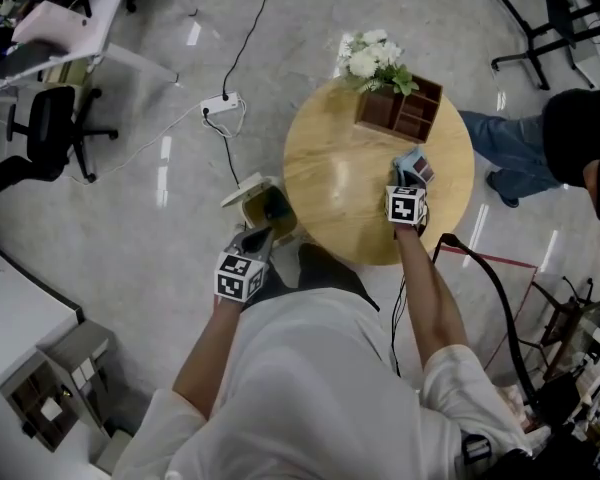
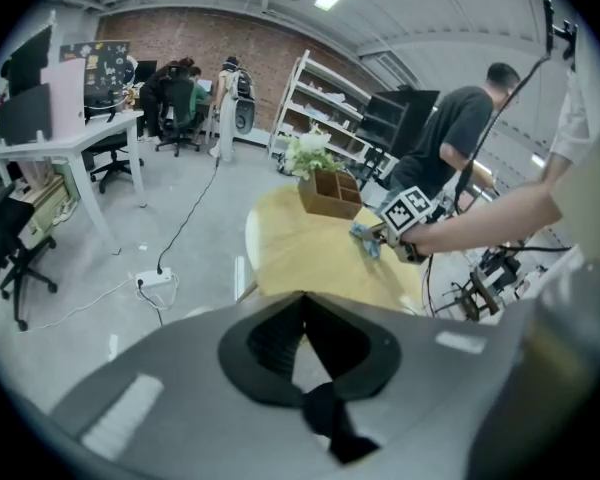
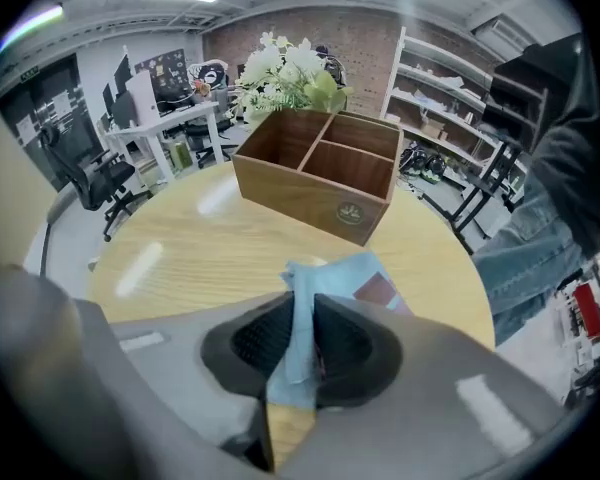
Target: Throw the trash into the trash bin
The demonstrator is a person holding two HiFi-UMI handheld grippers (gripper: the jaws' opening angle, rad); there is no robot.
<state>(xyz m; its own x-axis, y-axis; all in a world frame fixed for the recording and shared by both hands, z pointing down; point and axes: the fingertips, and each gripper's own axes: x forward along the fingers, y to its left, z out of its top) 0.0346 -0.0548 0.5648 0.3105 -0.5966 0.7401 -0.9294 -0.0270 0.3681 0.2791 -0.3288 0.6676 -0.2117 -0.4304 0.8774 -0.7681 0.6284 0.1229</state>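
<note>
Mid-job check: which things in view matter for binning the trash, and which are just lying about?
Job: blue wrapper, pinched in right gripper; trash bin beside table.
Lying about: wooden box, flowers, power strip, office chair.

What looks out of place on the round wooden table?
Only the crumpled light-blue wrapper, pinched in the right gripper; the brown wooden divided box stands upright, nothing spilled.
</note>
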